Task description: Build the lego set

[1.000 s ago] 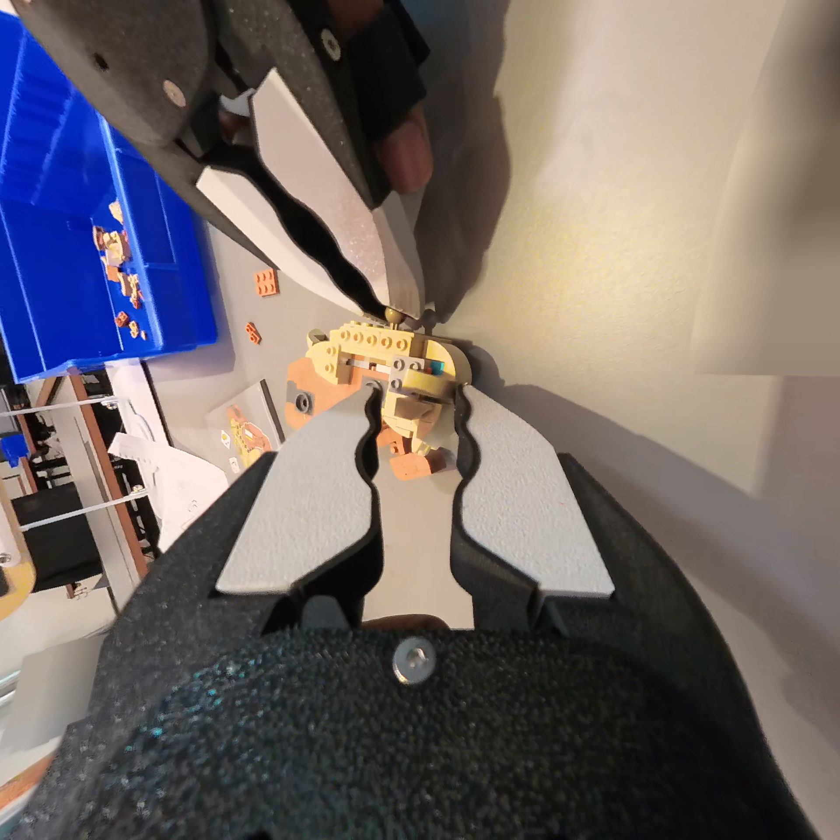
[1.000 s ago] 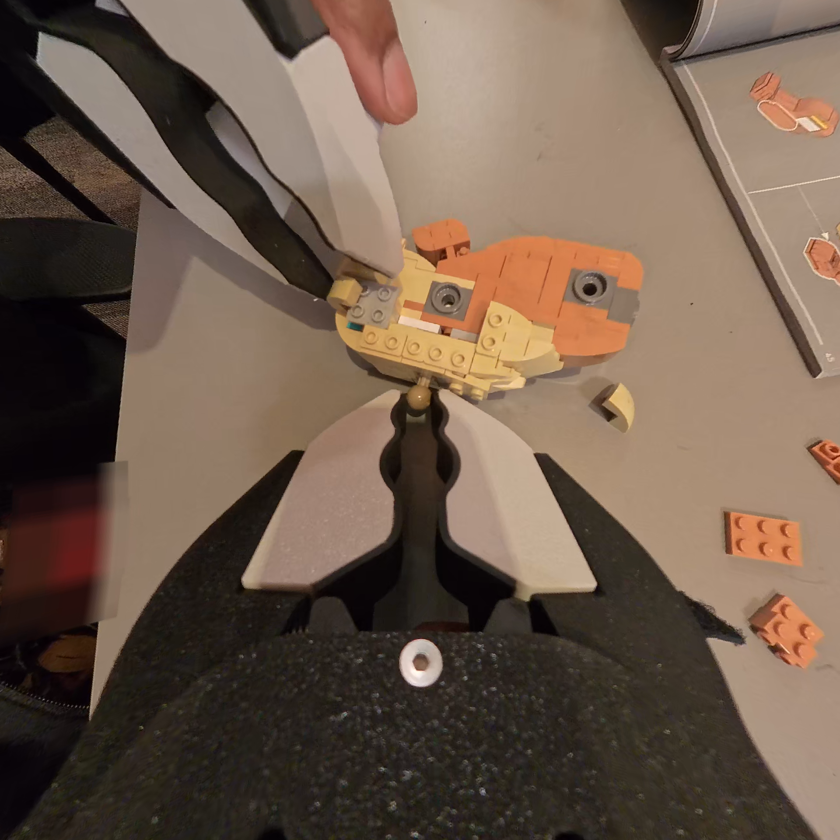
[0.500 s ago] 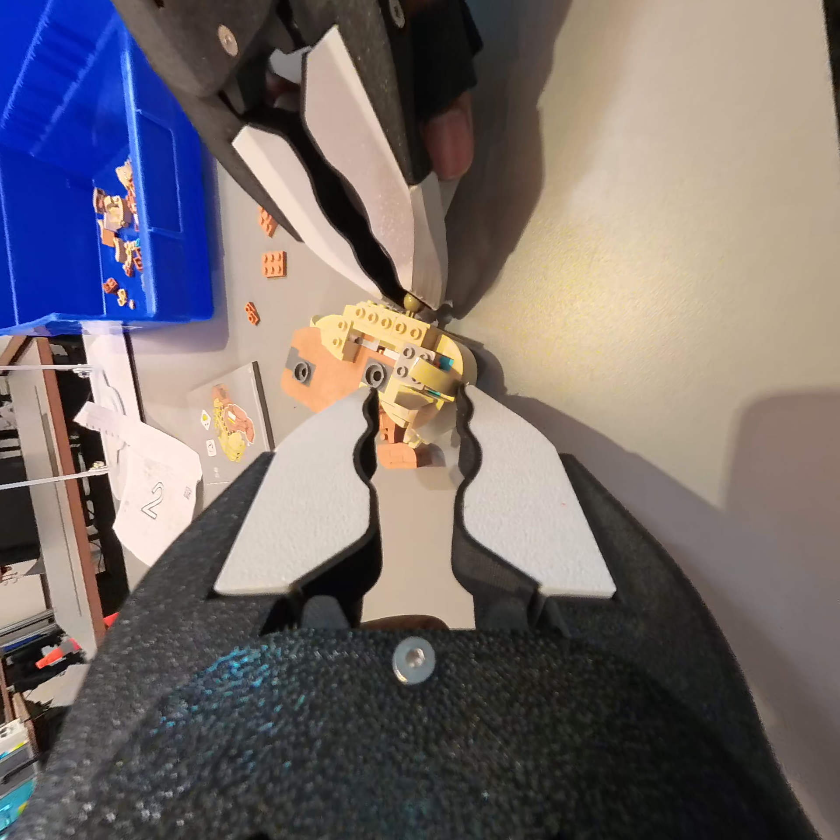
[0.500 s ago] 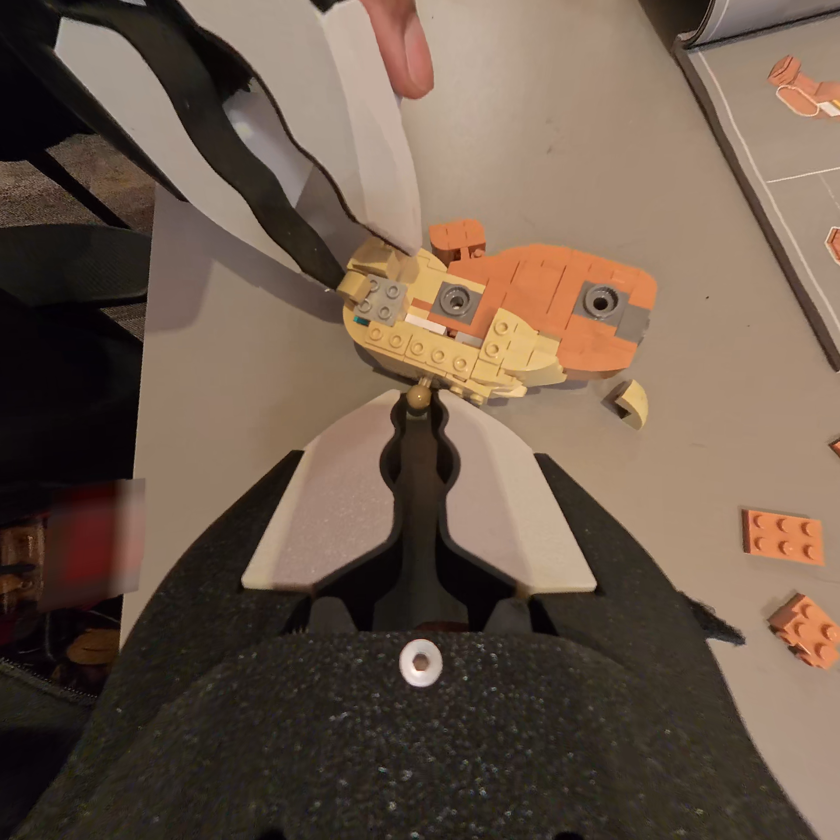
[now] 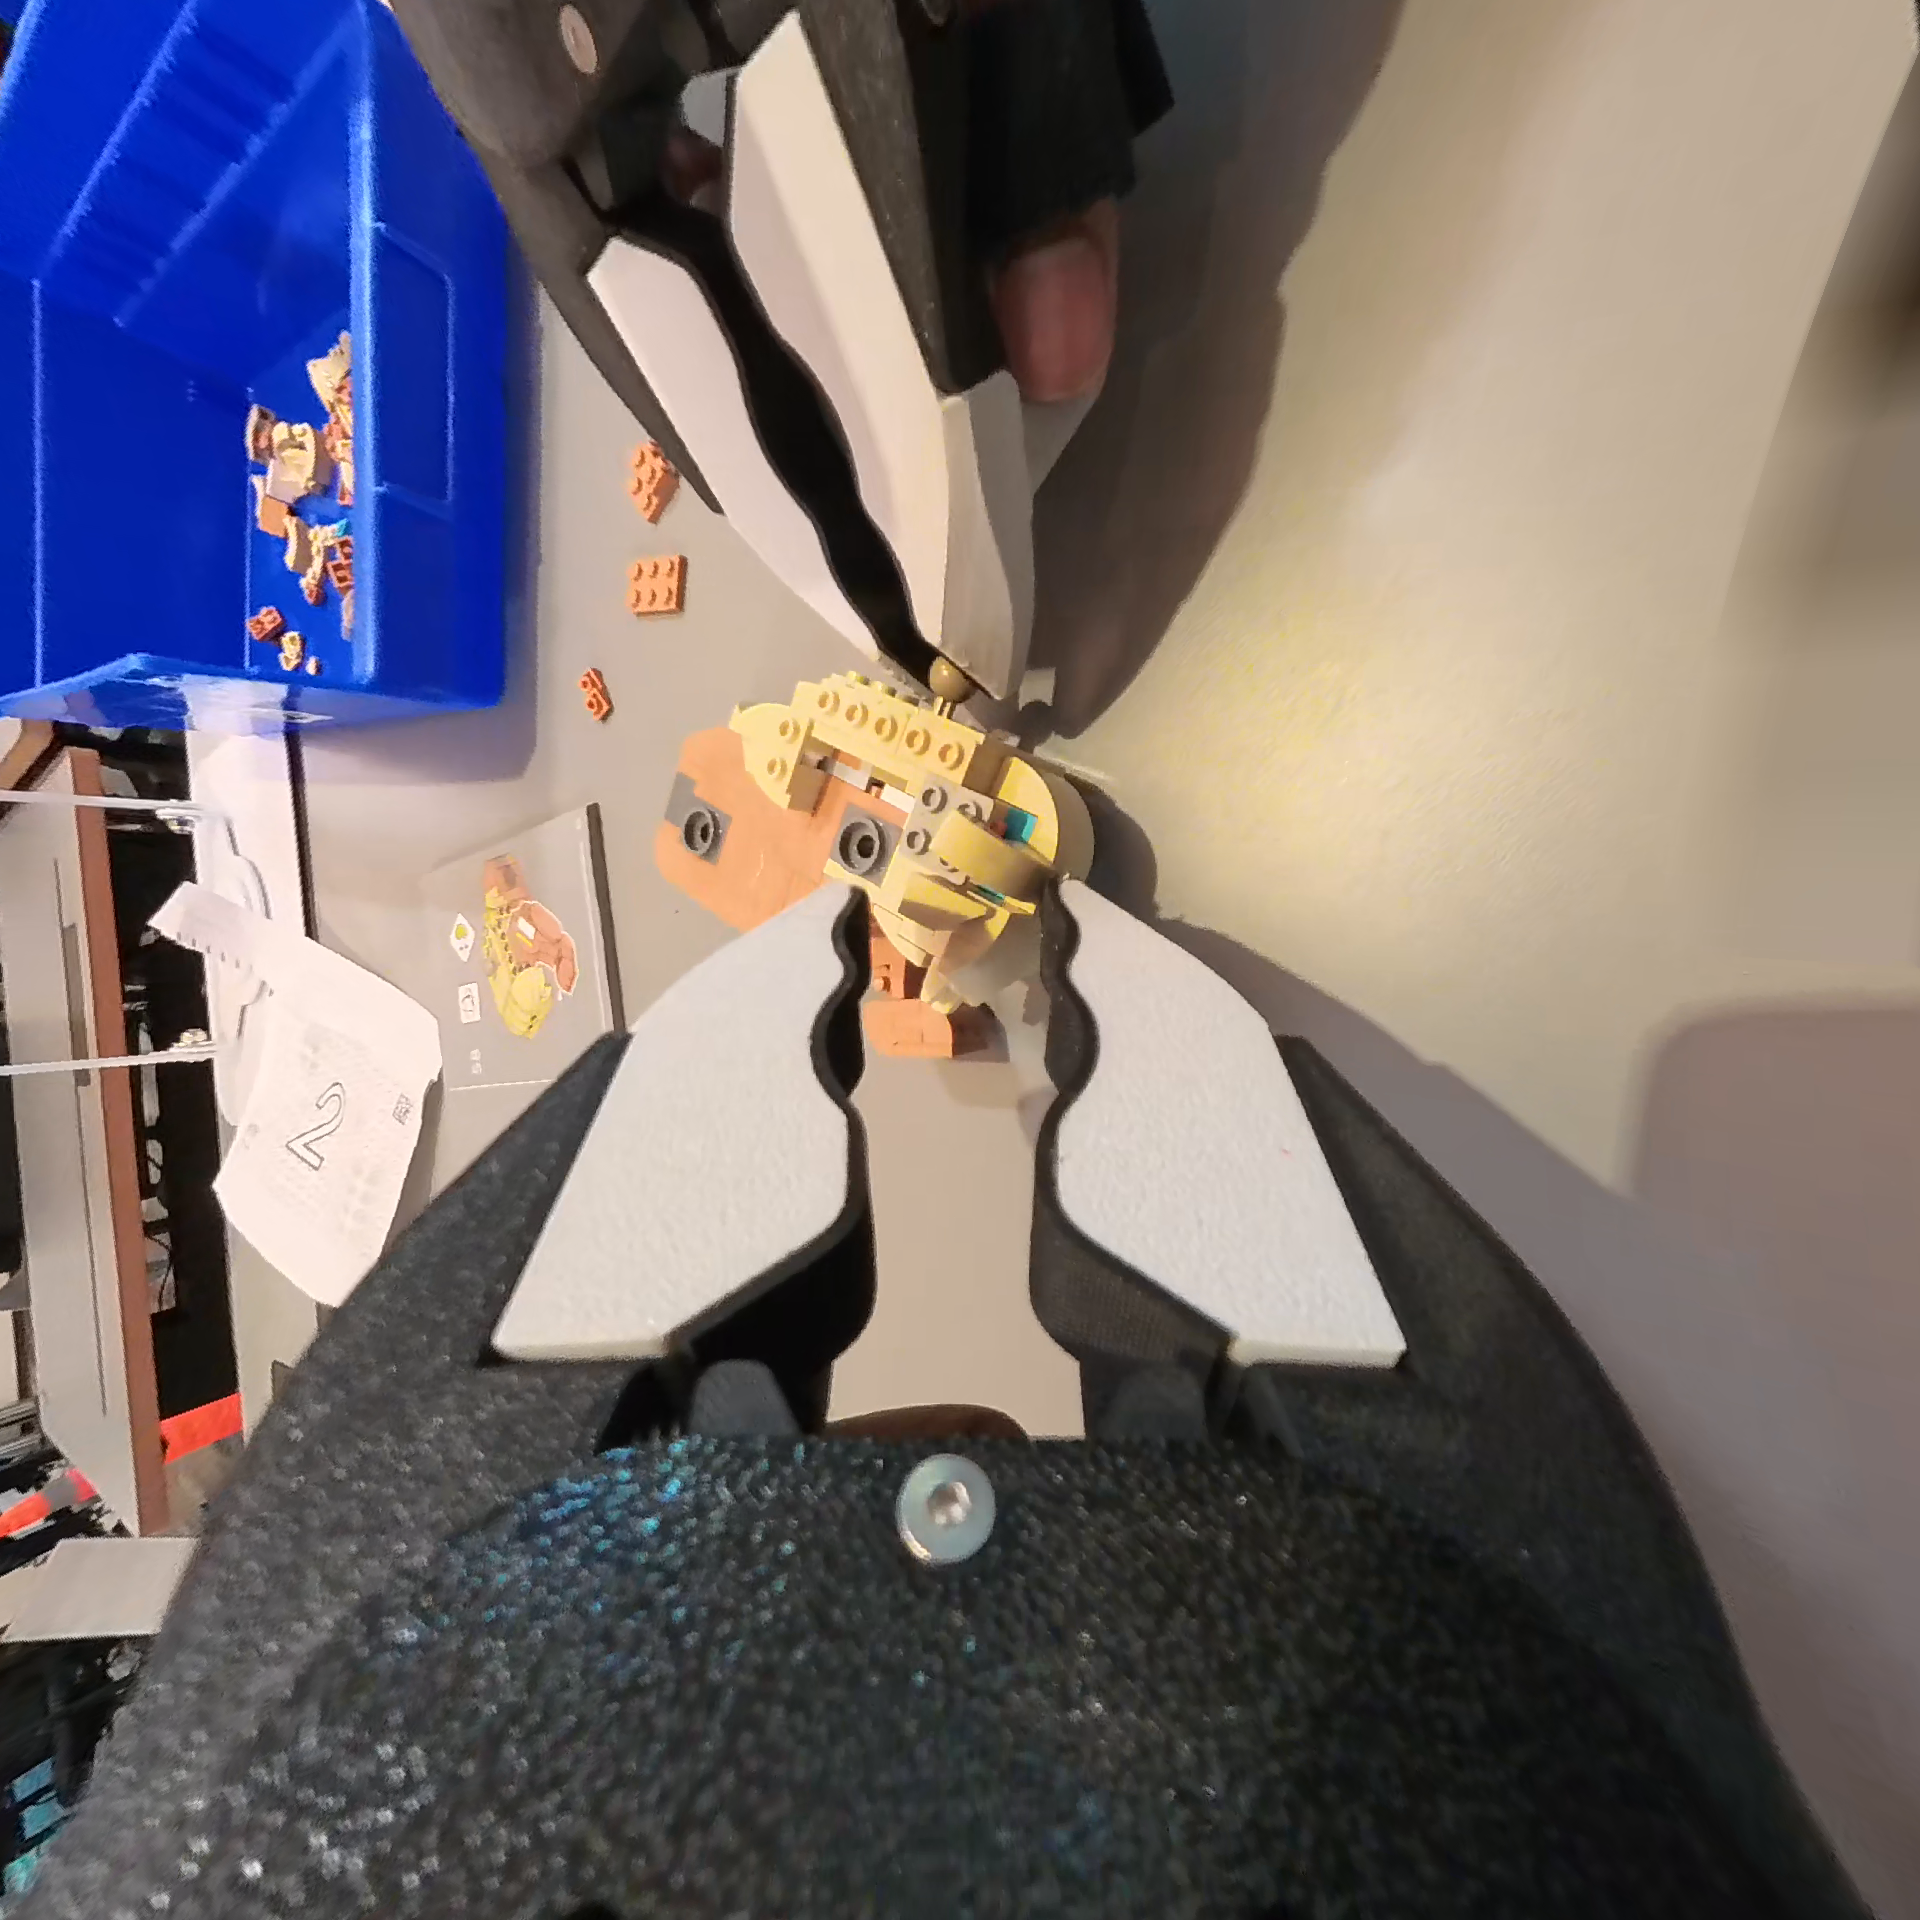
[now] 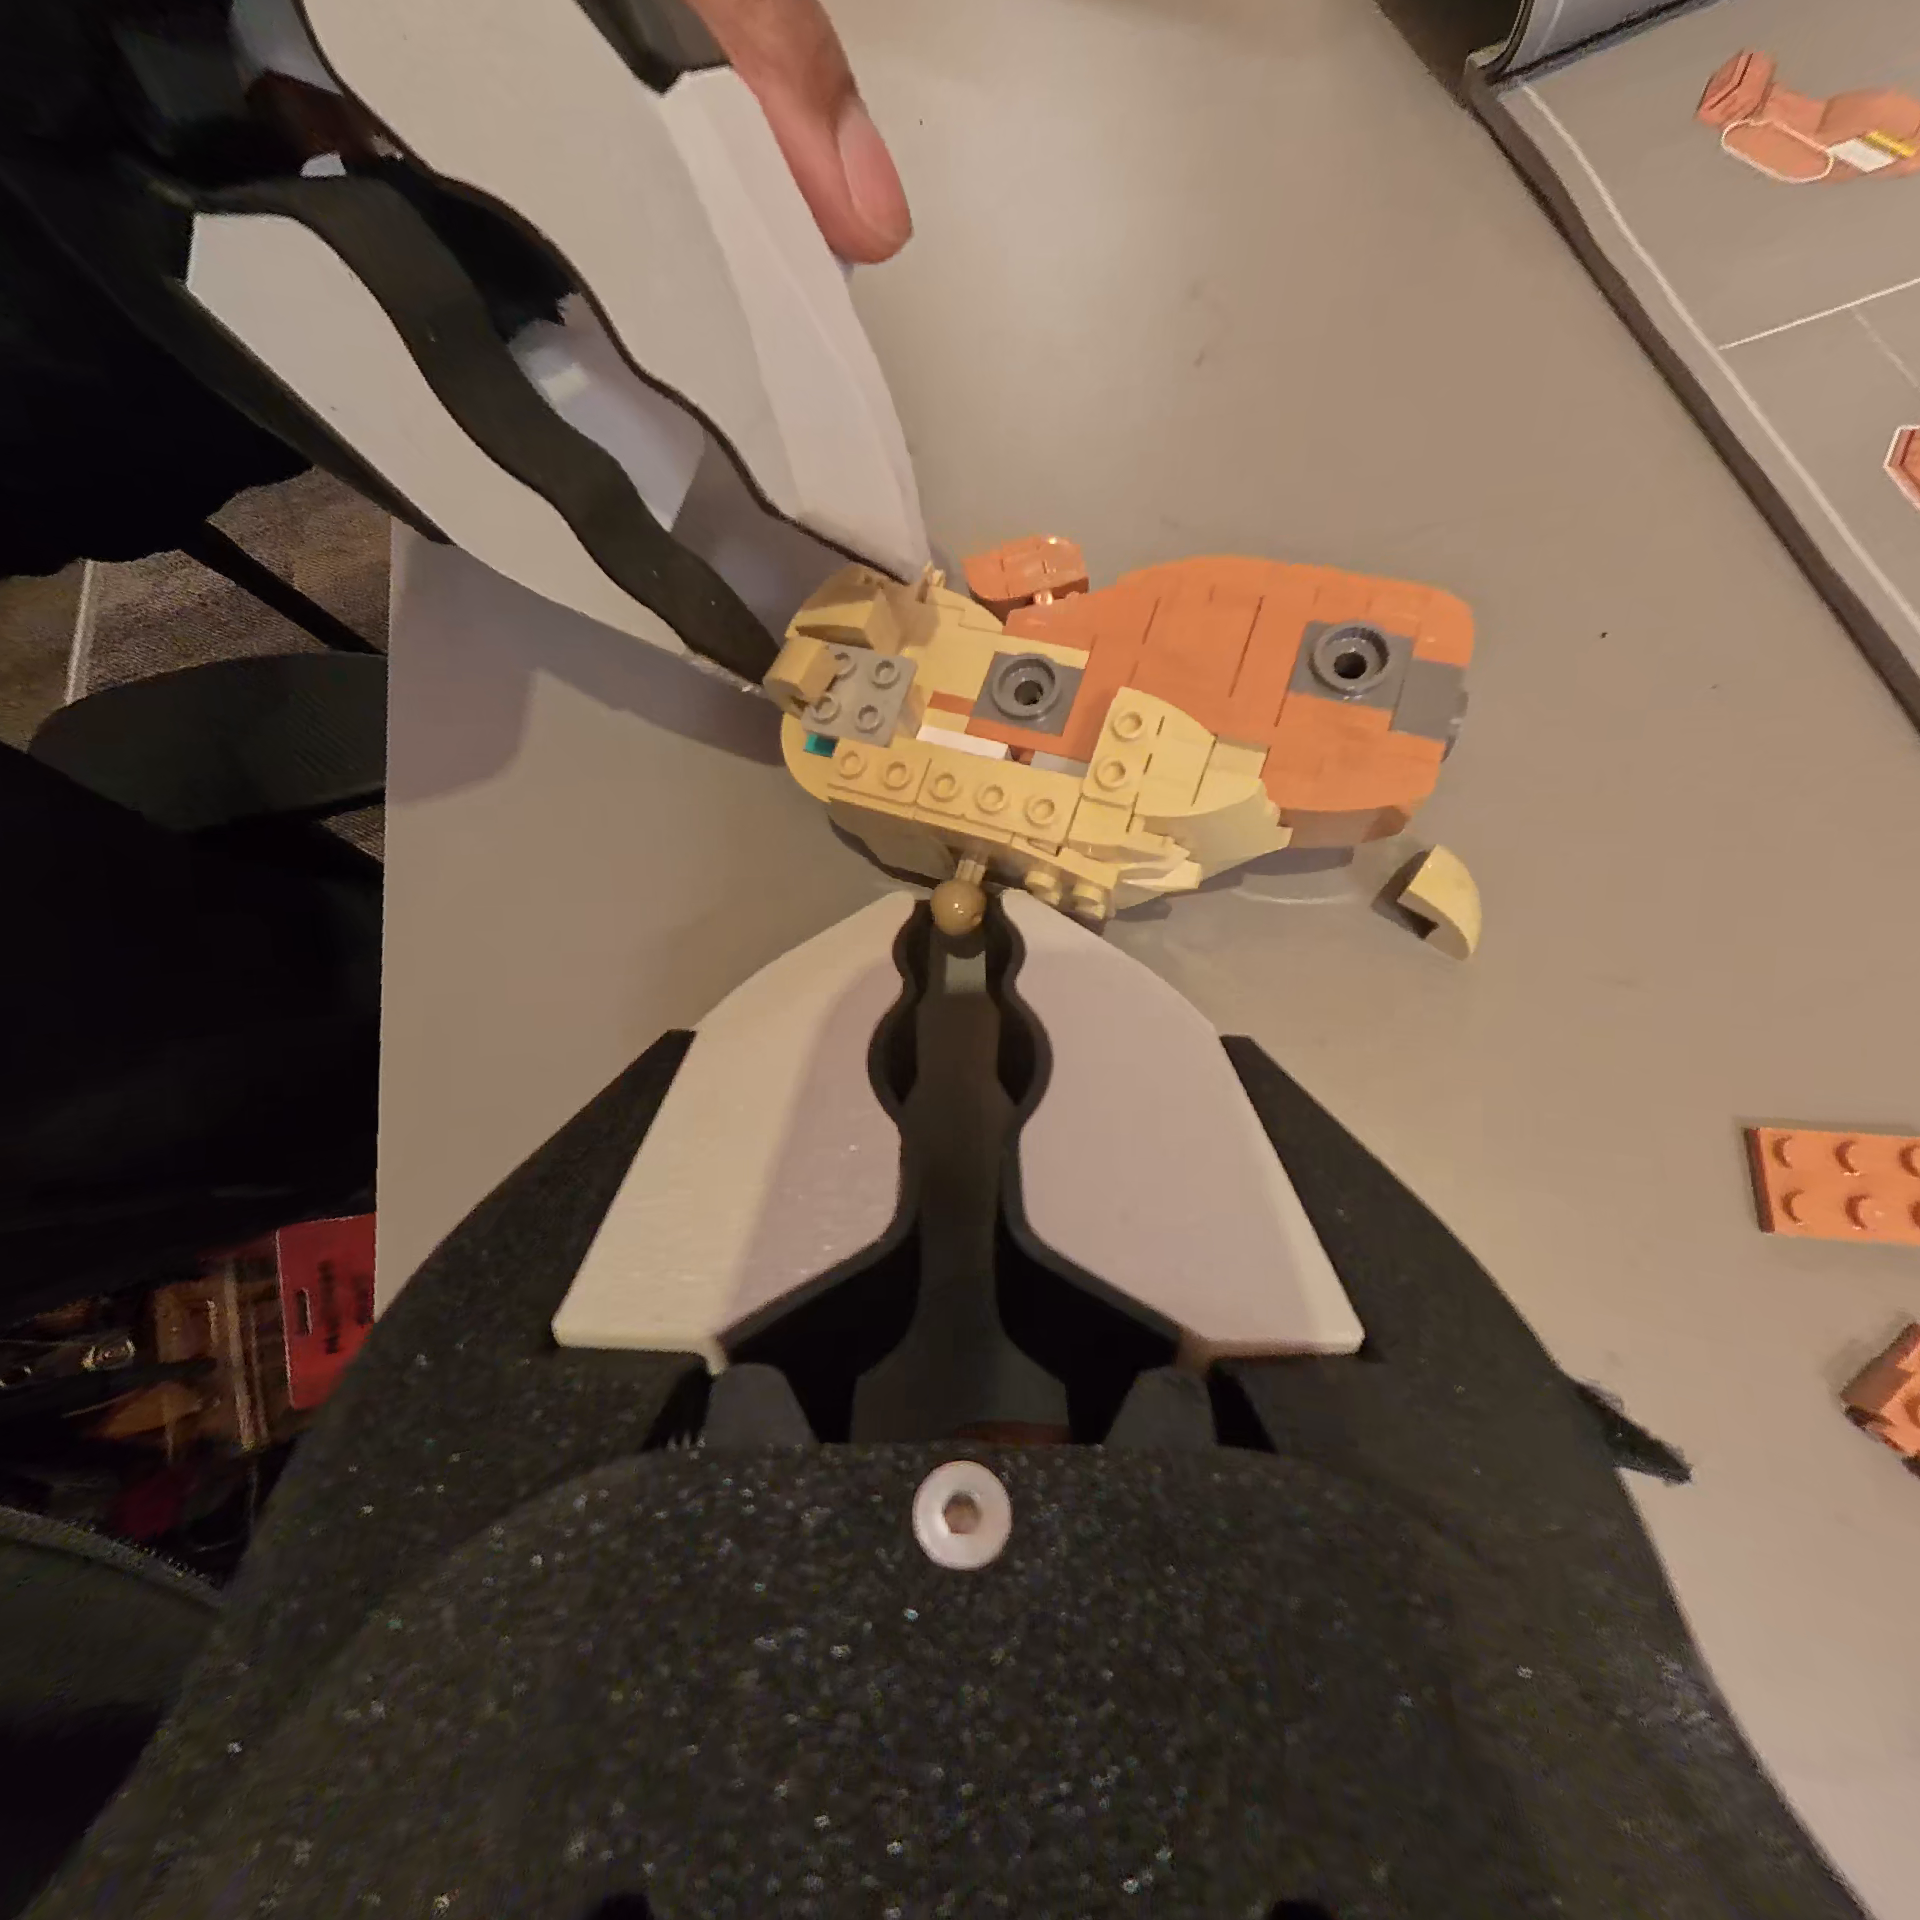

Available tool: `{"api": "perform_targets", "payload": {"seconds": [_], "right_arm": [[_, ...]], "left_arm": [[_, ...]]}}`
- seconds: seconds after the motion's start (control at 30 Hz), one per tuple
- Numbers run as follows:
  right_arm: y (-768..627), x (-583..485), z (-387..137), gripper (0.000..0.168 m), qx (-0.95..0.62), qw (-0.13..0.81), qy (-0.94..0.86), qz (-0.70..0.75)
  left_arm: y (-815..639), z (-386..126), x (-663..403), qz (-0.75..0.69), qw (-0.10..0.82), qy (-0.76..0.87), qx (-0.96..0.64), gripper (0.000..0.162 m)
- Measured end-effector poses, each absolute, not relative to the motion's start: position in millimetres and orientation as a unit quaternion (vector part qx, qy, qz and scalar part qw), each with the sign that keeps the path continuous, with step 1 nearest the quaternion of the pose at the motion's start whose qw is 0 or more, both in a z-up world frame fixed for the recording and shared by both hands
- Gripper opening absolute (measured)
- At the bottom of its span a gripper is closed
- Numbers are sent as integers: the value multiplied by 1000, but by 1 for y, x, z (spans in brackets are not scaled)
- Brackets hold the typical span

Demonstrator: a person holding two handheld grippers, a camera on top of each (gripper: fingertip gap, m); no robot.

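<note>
- Both grippers are meeting at the lego model (image 6: pixel 1122 717), which is lying on the grey table (image 6: pixel 1143 312) near its edge.
- Right gripper (image 6: pixel 961 914) is pinching a small tan ball pin (image 6: pixel 958 904) between nearly closed fingertips; the pin is touching the model's tan studded side.
- Left gripper (image 5: pixel 951 914) is standing partly open, its fingers straddling the model's tan end; whether they are actually squeezing it is hard to tell.
- A curved tan piece (image 6: pixel 1439 899) is lying just beside the model.
- Orange plates (image 6: pixel 1834 1179) are lying well apart to the side.
- A blue bin (image 5: pixel 260 364) is holding loose bricks, and an instruction booklet (image 5: pixel 525 935) is lying near the model.
</note>
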State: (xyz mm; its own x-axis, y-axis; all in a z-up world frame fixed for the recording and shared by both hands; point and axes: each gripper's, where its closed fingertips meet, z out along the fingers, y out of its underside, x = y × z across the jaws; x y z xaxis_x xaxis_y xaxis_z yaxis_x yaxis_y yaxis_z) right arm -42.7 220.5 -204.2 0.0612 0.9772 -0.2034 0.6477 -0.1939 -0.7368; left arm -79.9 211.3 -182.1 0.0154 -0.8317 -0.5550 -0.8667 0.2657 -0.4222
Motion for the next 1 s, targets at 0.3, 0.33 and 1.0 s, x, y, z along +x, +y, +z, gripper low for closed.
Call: {"api": "perform_targets", "payload": {"seconds": [0.3,0.33,1.0], "right_arm": [[221,-44,-204,10,-694,234,-584,351],[221,-44,-204,10,-694,234,-584,351],[220,-45,-203,10,-690,235,-587,353]], "left_arm": [[208,-178,-83,16,387,686,-616,32],[207,-175,-81,10,396,681,-616,32],[211,-174,-79,22,403,668,-625,29]]}}
